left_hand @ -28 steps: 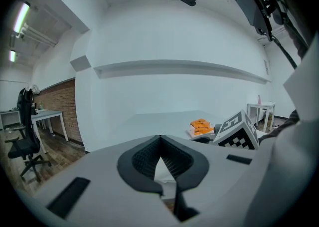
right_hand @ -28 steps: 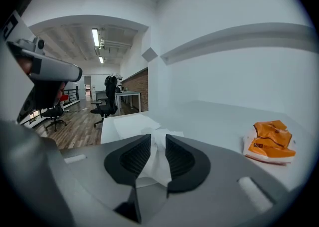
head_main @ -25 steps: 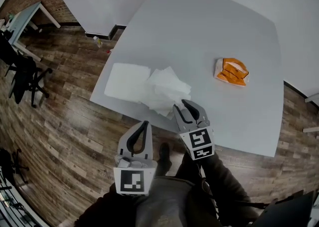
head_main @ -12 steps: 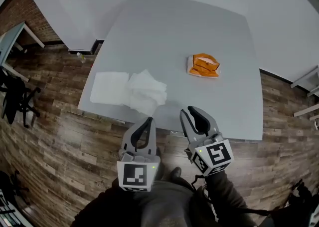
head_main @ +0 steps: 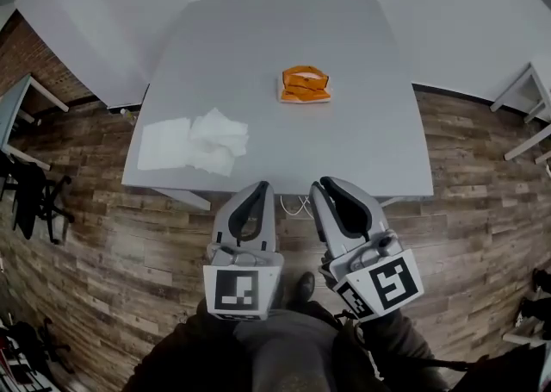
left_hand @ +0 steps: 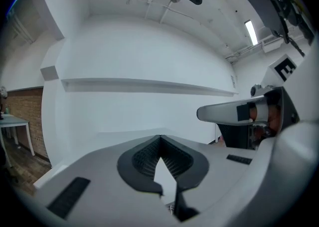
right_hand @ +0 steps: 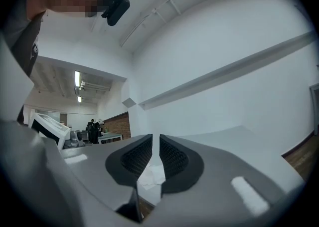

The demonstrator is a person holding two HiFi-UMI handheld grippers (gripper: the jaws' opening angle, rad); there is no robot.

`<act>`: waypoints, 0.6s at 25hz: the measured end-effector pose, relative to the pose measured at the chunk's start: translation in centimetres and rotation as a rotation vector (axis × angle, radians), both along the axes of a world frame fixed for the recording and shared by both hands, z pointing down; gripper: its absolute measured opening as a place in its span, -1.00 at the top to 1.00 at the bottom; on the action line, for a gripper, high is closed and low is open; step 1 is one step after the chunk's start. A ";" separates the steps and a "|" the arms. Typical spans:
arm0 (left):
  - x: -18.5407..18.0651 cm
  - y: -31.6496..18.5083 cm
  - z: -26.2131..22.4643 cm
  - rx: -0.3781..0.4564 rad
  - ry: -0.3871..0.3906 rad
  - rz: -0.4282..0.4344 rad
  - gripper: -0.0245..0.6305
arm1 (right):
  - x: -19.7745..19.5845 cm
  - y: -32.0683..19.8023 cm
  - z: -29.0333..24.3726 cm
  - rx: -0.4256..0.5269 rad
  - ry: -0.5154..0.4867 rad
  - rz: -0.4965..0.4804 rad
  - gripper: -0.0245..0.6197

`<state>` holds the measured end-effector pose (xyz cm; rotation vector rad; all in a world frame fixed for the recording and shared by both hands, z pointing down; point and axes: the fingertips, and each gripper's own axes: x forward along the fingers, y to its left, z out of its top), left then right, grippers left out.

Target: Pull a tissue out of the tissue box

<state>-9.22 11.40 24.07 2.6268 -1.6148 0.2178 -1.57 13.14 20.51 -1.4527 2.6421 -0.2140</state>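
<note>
Orange, soft-sided tissue box [head_main: 305, 86] is lying flat. Left gripper [head_main: 258, 185] is pressing its jaws together, empty. Right gripper [head_main: 331, 183] has just been closing, its jaws standing slightly apart with nothing between them.

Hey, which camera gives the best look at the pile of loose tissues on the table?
The head view: the tissues lie whole and unblocked by the table's near-left corner. The right gripper view catches only a small sliver of them, low in the picture. The left gripper view doesn't show them.
</note>
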 end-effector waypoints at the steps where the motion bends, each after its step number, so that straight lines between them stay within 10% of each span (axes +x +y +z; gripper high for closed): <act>1: 0.2 0.4 -0.4 0.009 -0.001 -0.001 0.93 | 0.2 0.7 -0.2 0.002 -0.002 0.001 0.79; 15: 0.3 3.3 -2.5 0.049 -0.005 0.076 0.93 | -1.9 3.0 -3.1 0.045 0.012 0.011 0.92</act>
